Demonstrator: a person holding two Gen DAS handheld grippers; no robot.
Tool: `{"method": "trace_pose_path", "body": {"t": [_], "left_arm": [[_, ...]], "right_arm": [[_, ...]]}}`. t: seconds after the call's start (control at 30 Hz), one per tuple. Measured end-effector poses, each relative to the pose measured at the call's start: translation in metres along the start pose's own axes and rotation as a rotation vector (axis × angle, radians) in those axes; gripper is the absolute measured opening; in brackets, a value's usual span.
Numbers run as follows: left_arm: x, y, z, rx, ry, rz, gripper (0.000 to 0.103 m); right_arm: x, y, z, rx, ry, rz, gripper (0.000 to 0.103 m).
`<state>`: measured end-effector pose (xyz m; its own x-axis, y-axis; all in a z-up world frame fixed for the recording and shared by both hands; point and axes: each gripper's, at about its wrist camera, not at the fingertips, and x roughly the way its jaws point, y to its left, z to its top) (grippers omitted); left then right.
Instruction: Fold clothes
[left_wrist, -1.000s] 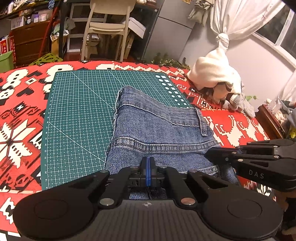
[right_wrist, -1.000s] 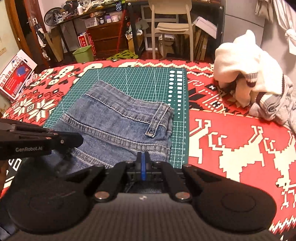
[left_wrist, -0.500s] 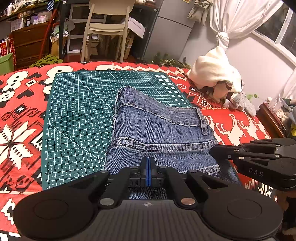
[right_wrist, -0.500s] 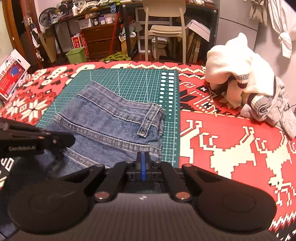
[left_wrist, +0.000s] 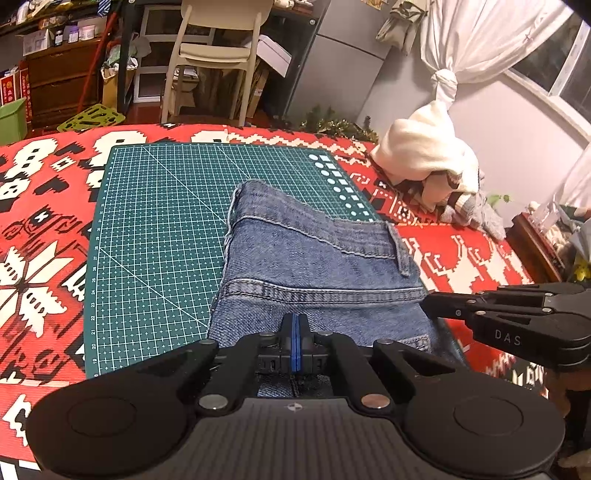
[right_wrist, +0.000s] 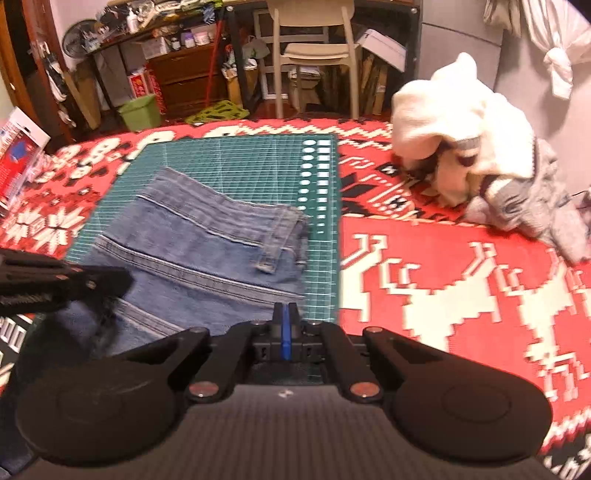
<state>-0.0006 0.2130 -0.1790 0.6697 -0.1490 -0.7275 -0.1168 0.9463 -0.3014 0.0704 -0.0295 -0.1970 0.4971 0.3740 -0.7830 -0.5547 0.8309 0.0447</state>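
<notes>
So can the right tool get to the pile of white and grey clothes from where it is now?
Probably yes. The right tool is shut near the jeans, and only bare red cloth lies between it and the clothes pile; nothing blocks the way.

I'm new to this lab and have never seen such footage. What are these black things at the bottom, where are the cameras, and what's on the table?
These are two hand-held tongs, each carrying a wide-angle camera that looks along its fingers. One picture is from the left tongs, the other from the right tongs; each also shows the other one at its side. Both sets of fingers look pressed shut; whether they pinch cloth is hidden. Folded jeans lie on a green cutting mat over a red patterned cloth. A pile of pale clothes waits nearby.
</notes>
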Motion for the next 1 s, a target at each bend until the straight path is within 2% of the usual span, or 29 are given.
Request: {"method": "trace_pose_path", "body": {"t": [0.1, 0.2, 0.27, 0.4, 0.53, 0.7, 0.93, 1.0], "left_arm": [[-0.012, 0.001, 0.007, -0.019, -0.023, -0.024, 0.001], [-0.023, 0.001, 0.019, -0.029, -0.065, -0.043, 0.001], [-0.020, 0.002, 0.028, -0.020, -0.074, -0.031, 0.001], [0.001, 0.006, 0.037, -0.015, -0.049, -0.008, 0.001], [0.022, 0.011, 0.034, -0.041, -0.007, -0.030, 0.000], [0.033, 0.021, 0.027, -0.101, 0.008, -0.067, 0.000], [0.034, 0.018, 0.024, -0.056, -0.002, -0.068, 0.001], [0.033, 0.020, 0.024, -0.061, -0.003, -0.069, 0.001]], "right_arm": [[-0.008, -0.010, 0.006, 0.045, -0.023, 0.008, 0.001], [-0.018, -0.010, 0.018, 0.059, -0.072, 0.062, 0.001], [-0.023, -0.003, 0.029, 0.043, -0.103, 0.104, 0.002], [-0.012, 0.024, 0.044, -0.008, -0.115, 0.197, 0.002], [0.016, 0.045, 0.050, 0.019, -0.066, 0.262, 0.002], [0.049, 0.052, 0.042, 0.047, -0.019, 0.278, 0.000], [0.050, 0.053, 0.039, 0.004, -0.021, 0.276, 0.000], [0.046, 0.052, 0.037, 0.001, -0.026, 0.246, 0.000]]}}
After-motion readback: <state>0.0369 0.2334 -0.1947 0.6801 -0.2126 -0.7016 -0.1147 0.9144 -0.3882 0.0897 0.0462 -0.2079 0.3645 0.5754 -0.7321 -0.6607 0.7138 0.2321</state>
